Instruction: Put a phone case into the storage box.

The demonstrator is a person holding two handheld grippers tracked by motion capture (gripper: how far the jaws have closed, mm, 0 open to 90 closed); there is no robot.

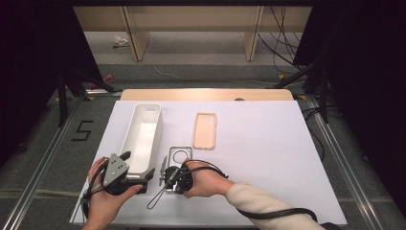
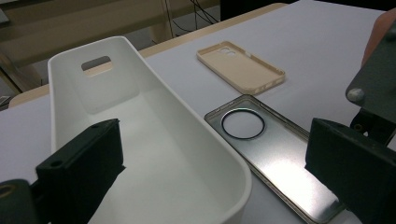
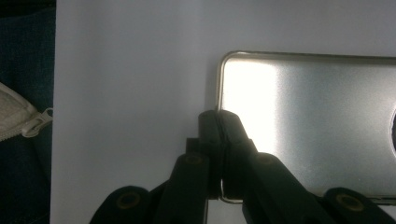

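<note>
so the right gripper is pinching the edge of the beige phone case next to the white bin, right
Not quite: the right gripper is shut on the short edge of the clear phone case, as the right gripper view shows. The beige phone case lies untouched farther back. The white bin is beside it.

- A silvery, brushed-metal phone case (image 2: pixel 275 158) with a black ring on it is seen.
- A pale beige phone case (image 2: pixel 243 70) is seen.
- The bin (image 2: pixel 154 154) is coloured plain white.
- The table cover (image 1: pixel 268 158) is white, unpatterned.
- Both grippers' jaws are black.
</note>
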